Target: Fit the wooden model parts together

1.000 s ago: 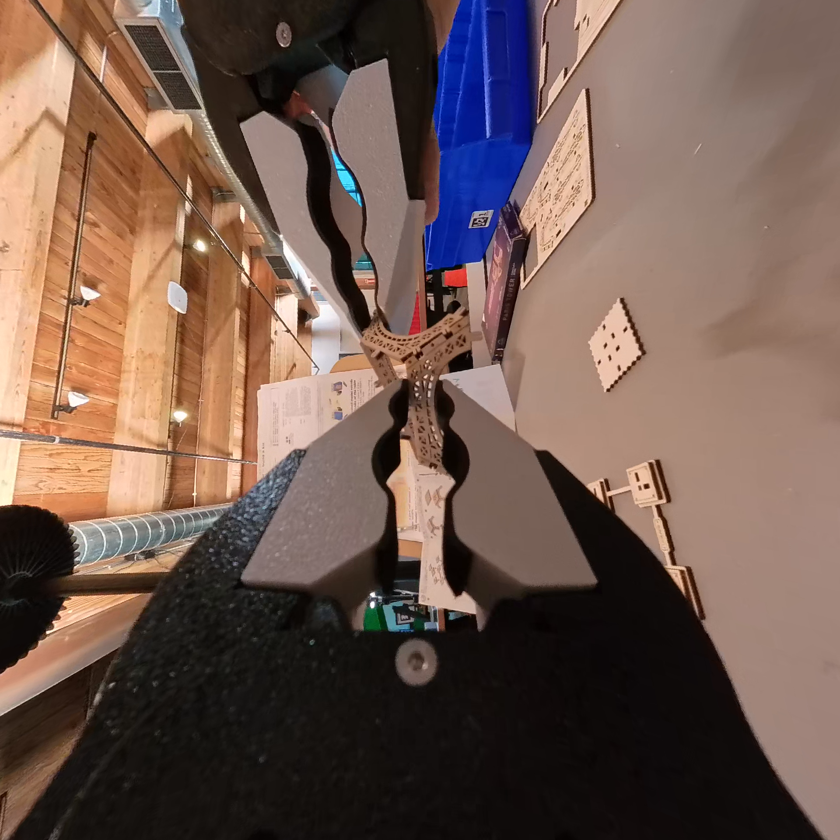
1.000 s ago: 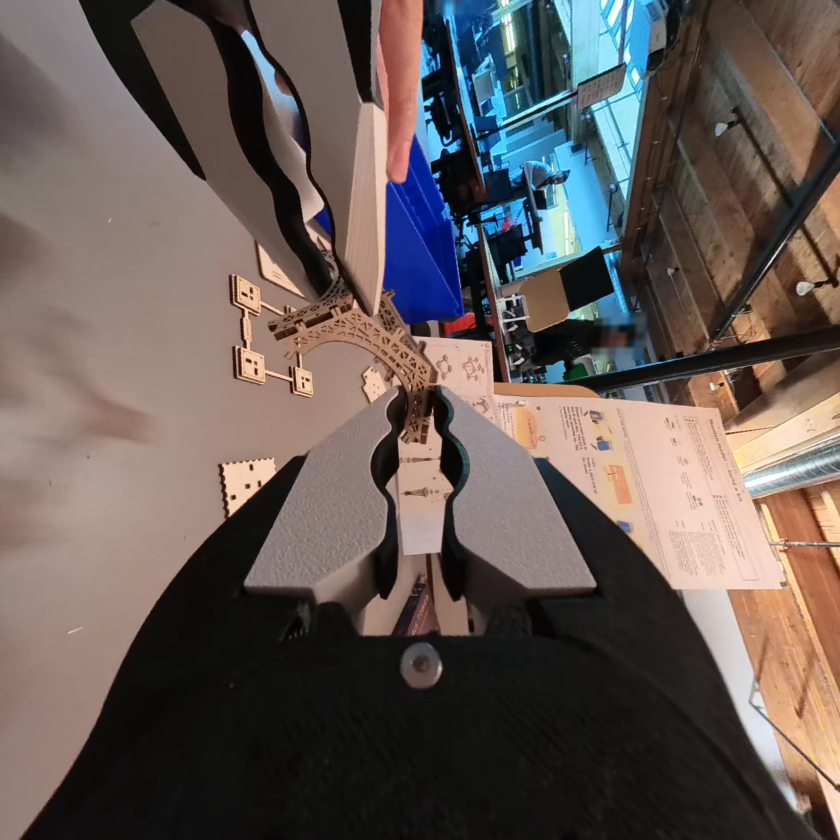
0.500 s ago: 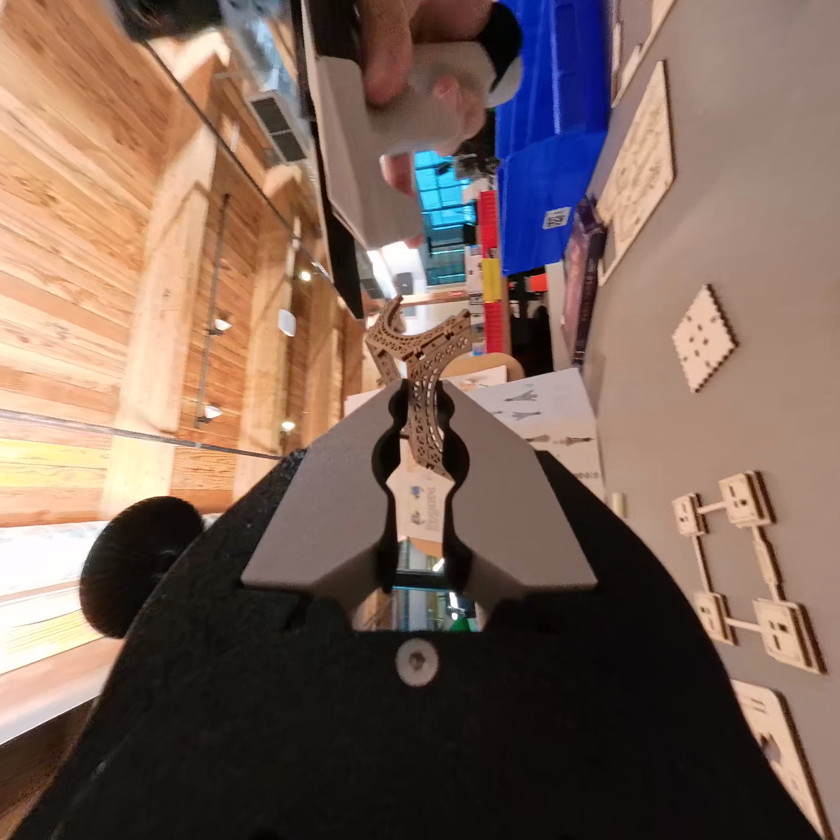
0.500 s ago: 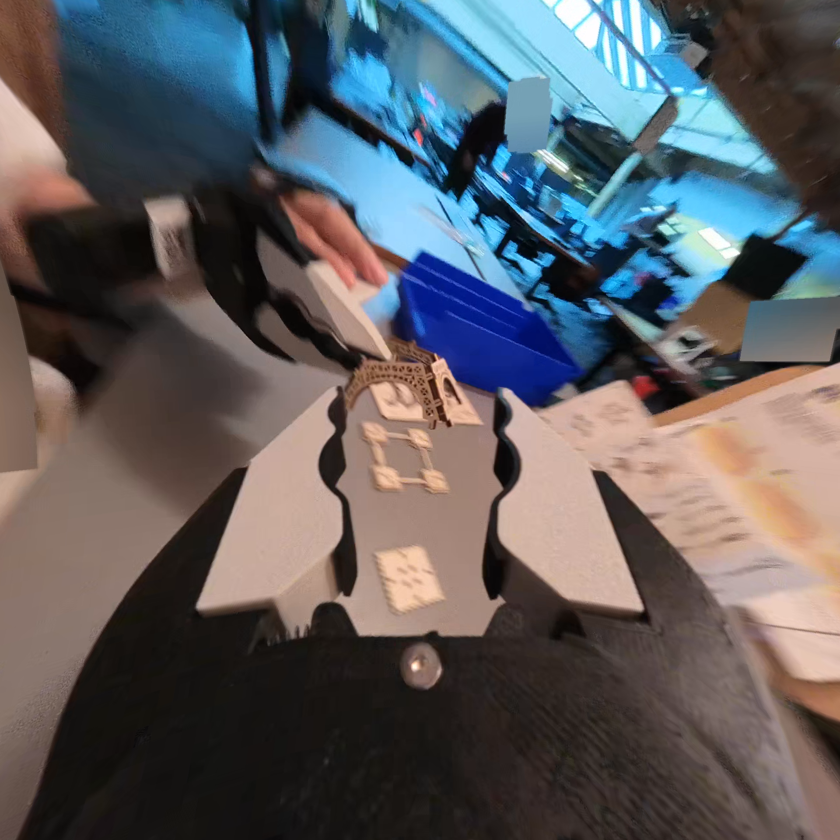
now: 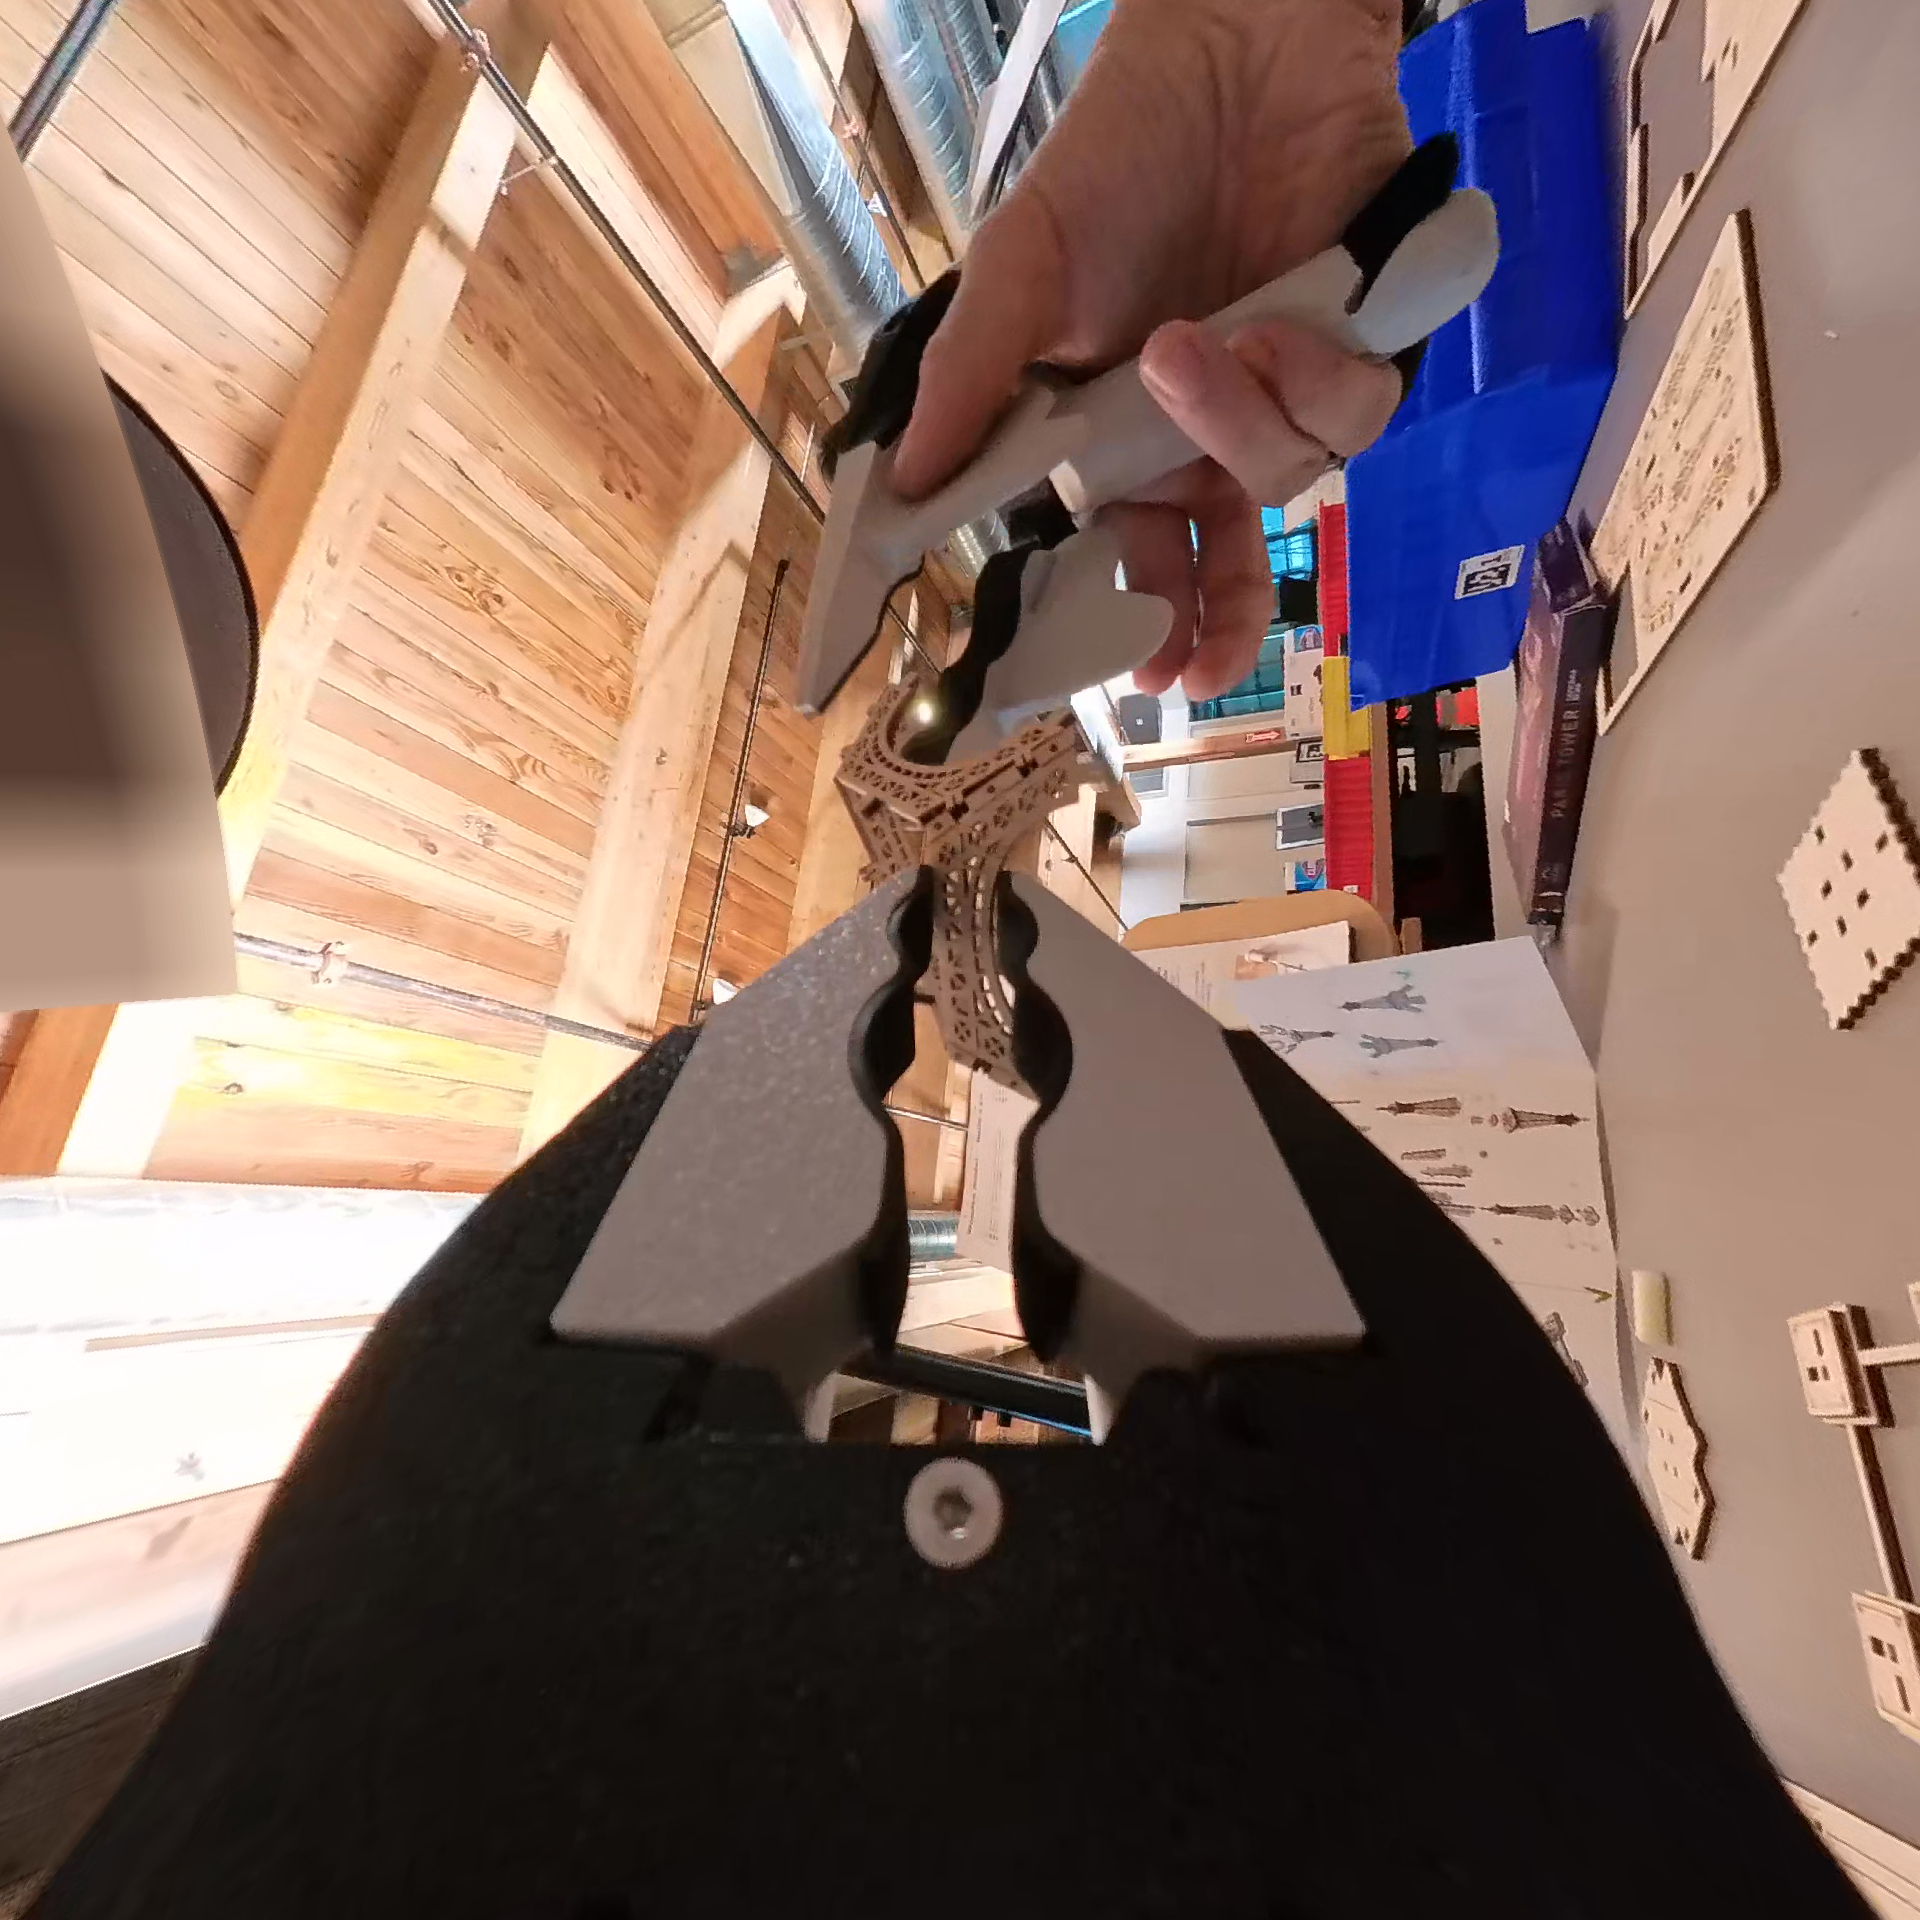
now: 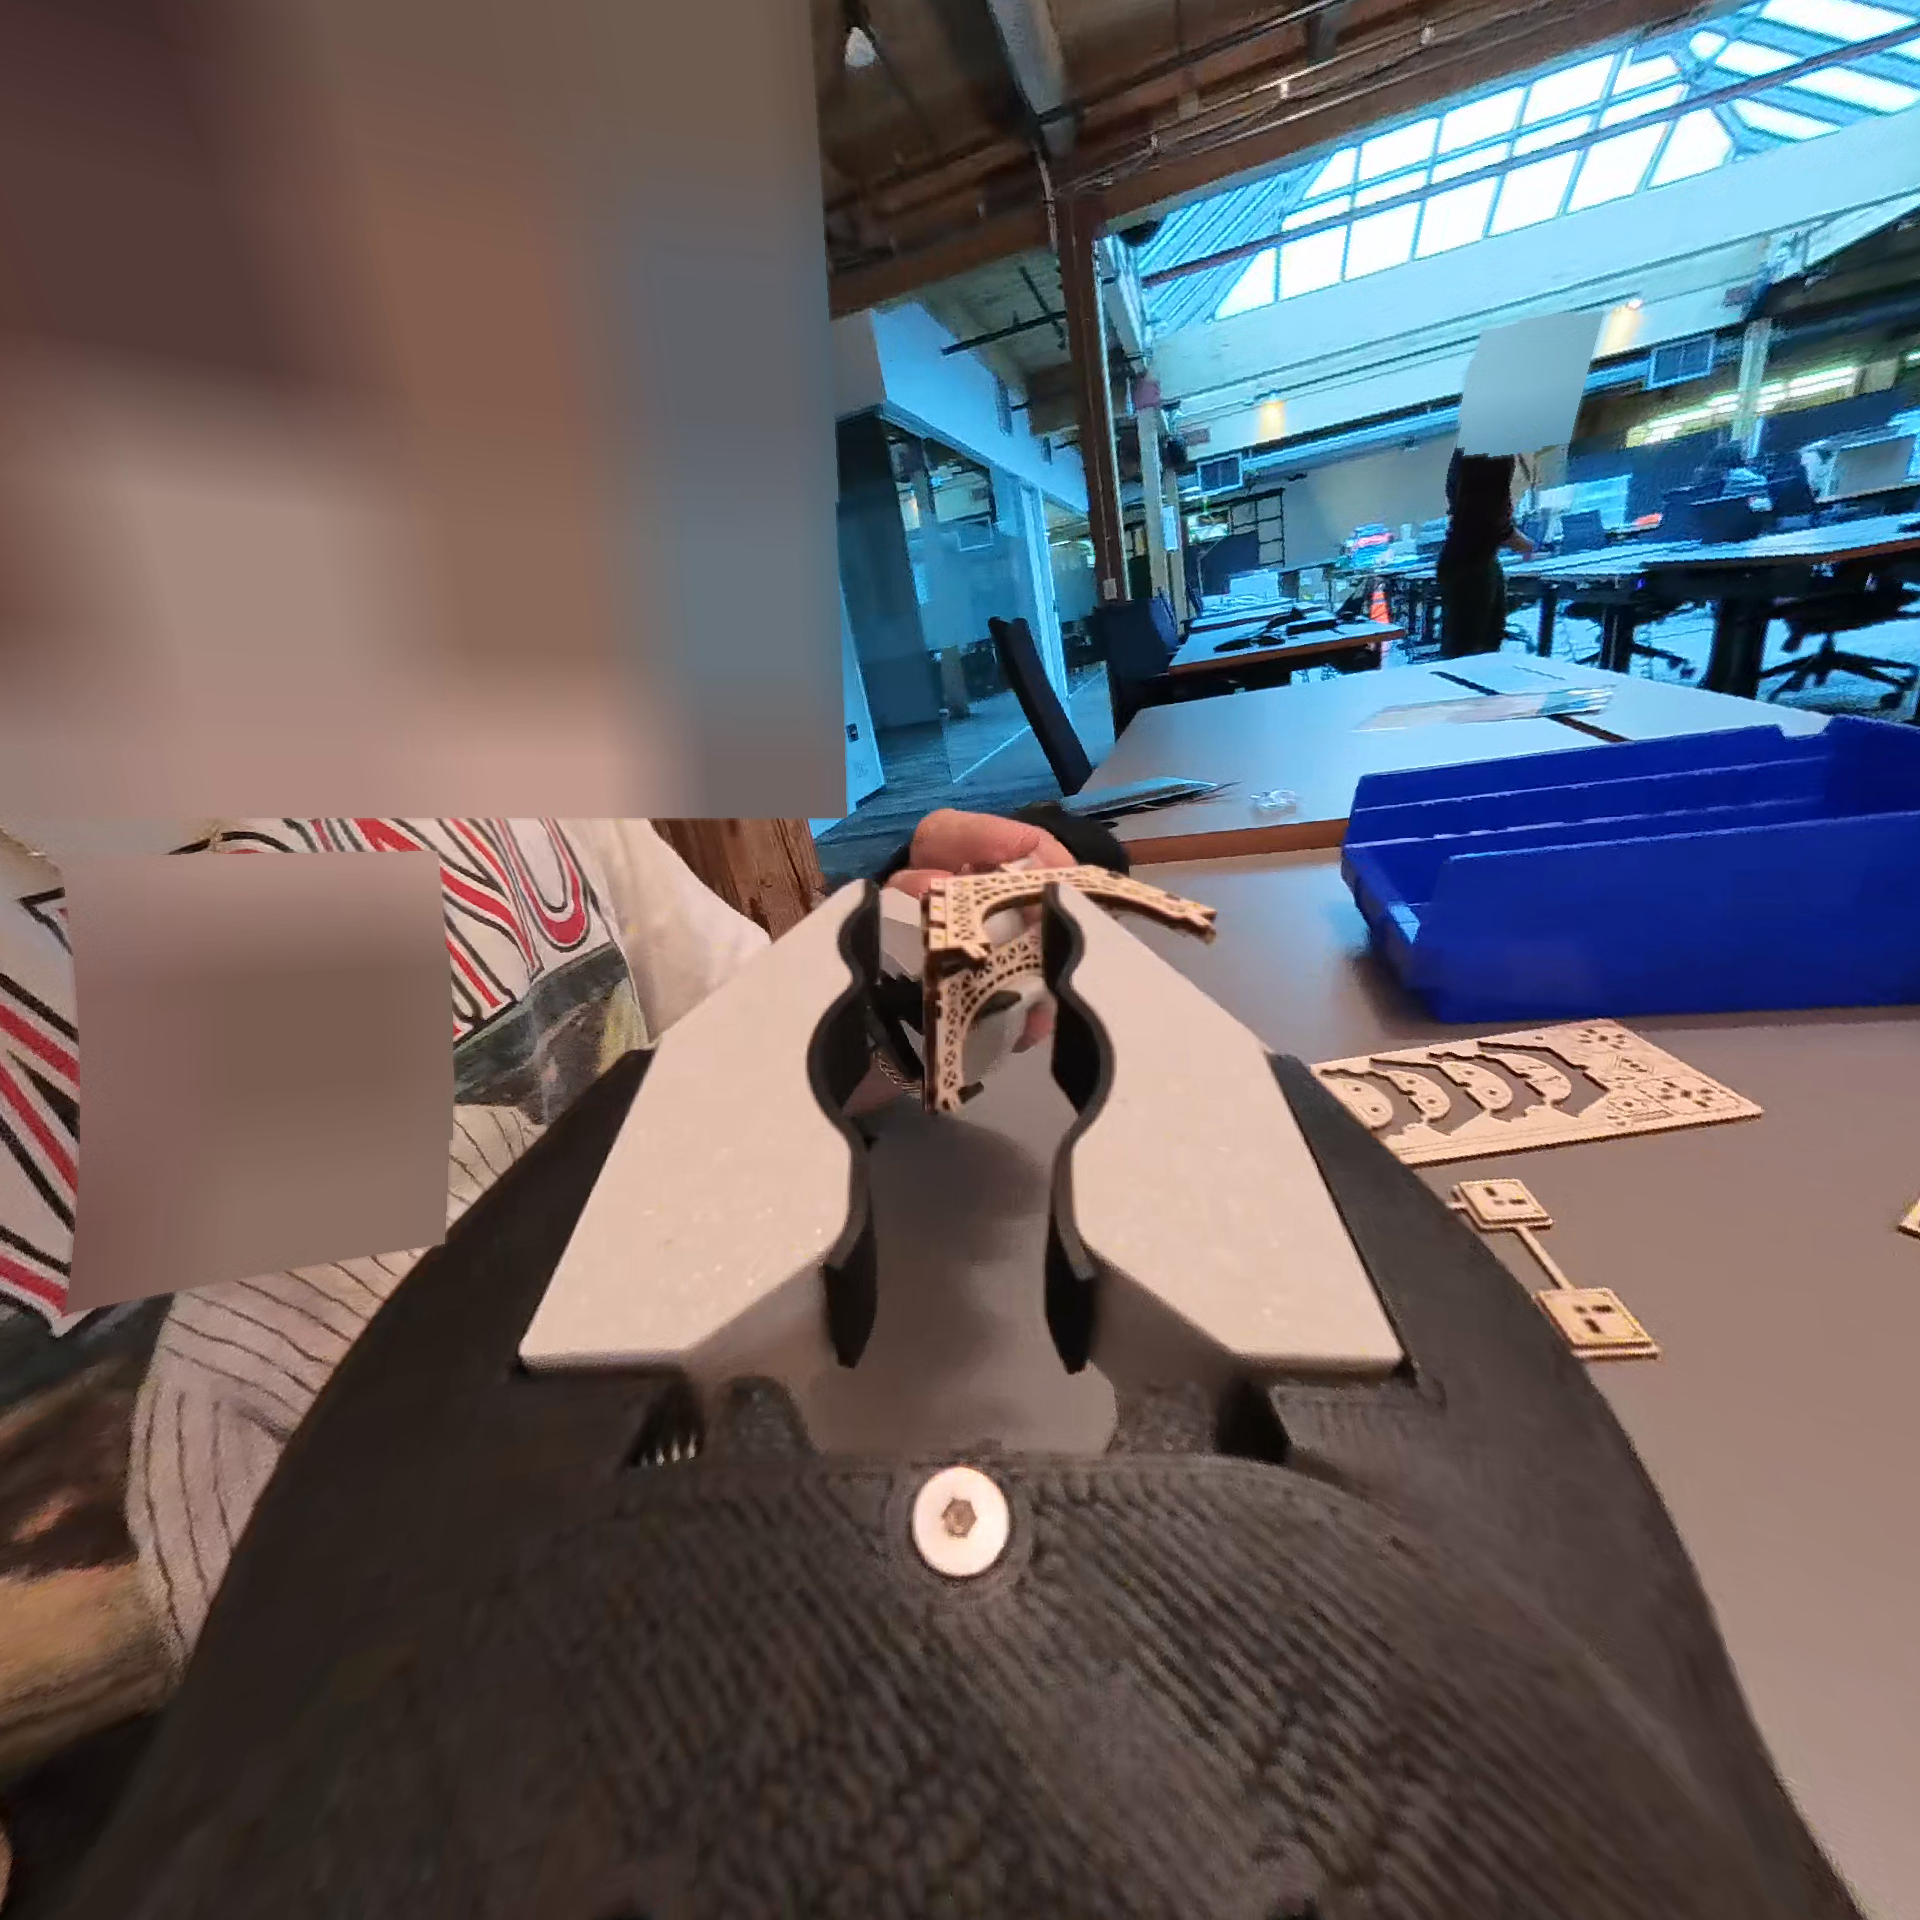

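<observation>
A small wooden lattice tower base (image 5: 956, 810), made of arched legs joined at an angle, is held in the air above the grey table (image 6: 1714, 1455). My left gripper (image 5: 961, 883) is shut on one leg of it. My right gripper (image 6: 956, 899) is open, with its fingers on either side of the same piece (image 6: 977, 987) and a small gap on the left. In the left wrist view the right gripper (image 5: 888, 722), held by a hand (image 5: 1174, 208), straddles the upper arch. In the right wrist view the left gripper is mostly hidden behind the piece.
On the table lie a blue bin (image 6: 1621, 883), a wooden sheet of uncut parts (image 6: 1538, 1091), a square frame of small parts (image 6: 1548, 1268), a perforated square plate (image 5: 1849, 894), a paper instruction sheet (image 5: 1455, 1091) and a dark box (image 5: 1558, 727). A person's torso is close at left. My left and right fingertips are right by each other.
My right gripper let go of the lattice piece, opened wide and swung round; now its fingers are narrower and around the piece from another side. My left gripper kept its hold.
</observation>
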Action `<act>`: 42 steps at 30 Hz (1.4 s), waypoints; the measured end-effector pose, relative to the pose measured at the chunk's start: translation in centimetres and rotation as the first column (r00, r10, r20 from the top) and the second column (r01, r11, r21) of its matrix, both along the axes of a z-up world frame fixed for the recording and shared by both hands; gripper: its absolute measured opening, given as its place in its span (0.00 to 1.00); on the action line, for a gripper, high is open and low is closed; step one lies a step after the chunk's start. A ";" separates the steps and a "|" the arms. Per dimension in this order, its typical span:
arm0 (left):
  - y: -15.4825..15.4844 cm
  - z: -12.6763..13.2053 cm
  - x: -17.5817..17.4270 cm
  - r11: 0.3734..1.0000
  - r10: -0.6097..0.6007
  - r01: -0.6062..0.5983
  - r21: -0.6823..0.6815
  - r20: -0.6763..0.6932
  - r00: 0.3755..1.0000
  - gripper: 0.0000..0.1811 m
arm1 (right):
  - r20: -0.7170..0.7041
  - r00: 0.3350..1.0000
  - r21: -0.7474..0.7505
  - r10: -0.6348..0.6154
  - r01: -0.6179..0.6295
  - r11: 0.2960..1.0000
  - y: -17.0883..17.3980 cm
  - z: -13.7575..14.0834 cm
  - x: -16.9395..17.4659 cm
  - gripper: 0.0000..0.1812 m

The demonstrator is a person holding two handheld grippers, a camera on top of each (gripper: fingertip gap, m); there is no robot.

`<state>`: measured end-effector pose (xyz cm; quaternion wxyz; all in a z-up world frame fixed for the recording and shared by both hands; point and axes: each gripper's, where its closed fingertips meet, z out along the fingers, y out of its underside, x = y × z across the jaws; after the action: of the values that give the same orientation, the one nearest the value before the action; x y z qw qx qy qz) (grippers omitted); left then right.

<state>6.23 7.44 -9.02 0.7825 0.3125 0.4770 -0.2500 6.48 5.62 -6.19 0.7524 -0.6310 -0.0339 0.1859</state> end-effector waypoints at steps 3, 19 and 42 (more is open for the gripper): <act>0.0 0.0 0.0 1.000 0.000 0.000 0.002 -0.002 1.000 0.04 | -0.011 1.000 -0.022 0.029 -0.029 0.999 0.0 -0.4 -0.3 0.16; -0.2 -0.5 0.4 0.999 0.019 -0.019 0.025 0.009 1.000 0.04 | -0.058 0.998 -0.035 0.033 -0.035 0.999 0.0 -0.9 0.1 0.08; -0.3 -0.7 0.5 0.999 0.022 -0.022 0.044 0.003 1.000 0.05 | 0.070 0.997 -0.029 0.026 -0.024 0.999 -0.2 -1.1 -0.3 0.07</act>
<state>6.73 7.17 -9.74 0.7789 0.3247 0.4846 -0.2304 6.22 5.43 -7.30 0.7392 -0.6474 -0.0658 0.1734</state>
